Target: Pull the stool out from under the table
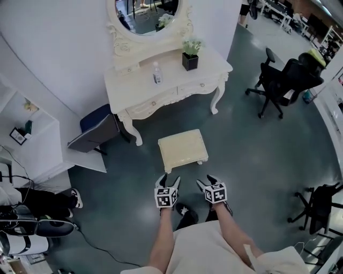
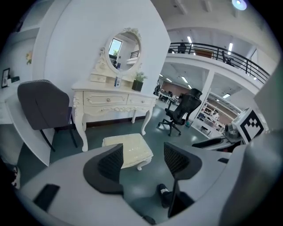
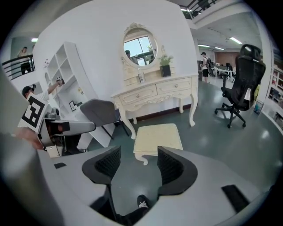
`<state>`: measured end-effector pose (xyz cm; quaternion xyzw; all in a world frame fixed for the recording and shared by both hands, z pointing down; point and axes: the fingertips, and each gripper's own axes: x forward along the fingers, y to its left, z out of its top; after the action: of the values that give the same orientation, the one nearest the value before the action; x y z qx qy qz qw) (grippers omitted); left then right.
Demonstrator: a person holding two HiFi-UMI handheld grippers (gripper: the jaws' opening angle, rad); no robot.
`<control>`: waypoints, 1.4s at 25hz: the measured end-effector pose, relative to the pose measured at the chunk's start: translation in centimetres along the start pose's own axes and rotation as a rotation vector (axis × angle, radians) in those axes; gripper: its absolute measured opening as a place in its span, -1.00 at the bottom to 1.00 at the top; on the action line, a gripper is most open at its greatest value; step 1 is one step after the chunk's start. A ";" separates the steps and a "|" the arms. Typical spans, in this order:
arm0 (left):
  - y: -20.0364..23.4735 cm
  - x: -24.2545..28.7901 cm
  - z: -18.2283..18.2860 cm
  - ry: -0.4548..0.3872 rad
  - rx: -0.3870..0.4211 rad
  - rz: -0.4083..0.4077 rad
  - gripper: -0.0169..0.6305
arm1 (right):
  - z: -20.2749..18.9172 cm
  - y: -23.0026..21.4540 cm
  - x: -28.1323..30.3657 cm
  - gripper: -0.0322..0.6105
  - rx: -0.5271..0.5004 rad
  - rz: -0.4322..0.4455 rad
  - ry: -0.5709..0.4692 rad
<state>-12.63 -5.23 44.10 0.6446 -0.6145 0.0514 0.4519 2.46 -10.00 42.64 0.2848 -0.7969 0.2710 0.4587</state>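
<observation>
A low cream stool with a rectangular cushioned top and short, curved carved legs stands on the dark grey floor, out in the open in front of a white dressing table rather than beneath it. Its far edge lies near the table's front legs without touching them. Its colour and carving match the table, which carries an oval mirror, a potted plant and a clear bottle.

The person stands on the stool's near side, holding both tools low and side by side. The left gripper points at the stool's near left corner and the right gripper at its near right corner. Both are close to the stool but clear of it.

In the left gripper view and the right gripper view alike, the jaws stand wide apart with only floor and the person's shoe between them, the stool just beyond the tips.
</observation>
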 end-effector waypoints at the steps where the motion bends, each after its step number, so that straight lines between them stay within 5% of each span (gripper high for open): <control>1: -0.4 -0.3 0.7 -0.012 0.001 0.001 -0.02 | 0.3 0.3 -0.6 -0.03 0.003 0.006 -0.012; 12: -3.3 -2.7 6.4 -0.151 0.025 0.073 -0.10 | 2.6 0.1 -3.3 -0.08 -0.084 0.092 -0.045; 19: -6.4 -2.5 5.1 -0.147 -0.025 0.140 -0.10 | 4.4 -1.4 -3.7 -0.08 -0.179 0.177 -0.031; 35: -12.2 1.0 4.8 -0.064 0.020 0.231 -0.10 | 7.9 -7.0 -5.4 -0.08 -0.276 0.287 -0.025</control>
<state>-4.53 -11.05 35.60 0.5752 -0.6983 0.0887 0.4167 5.02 -19.22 35.66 0.1059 -0.8645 0.2184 0.4401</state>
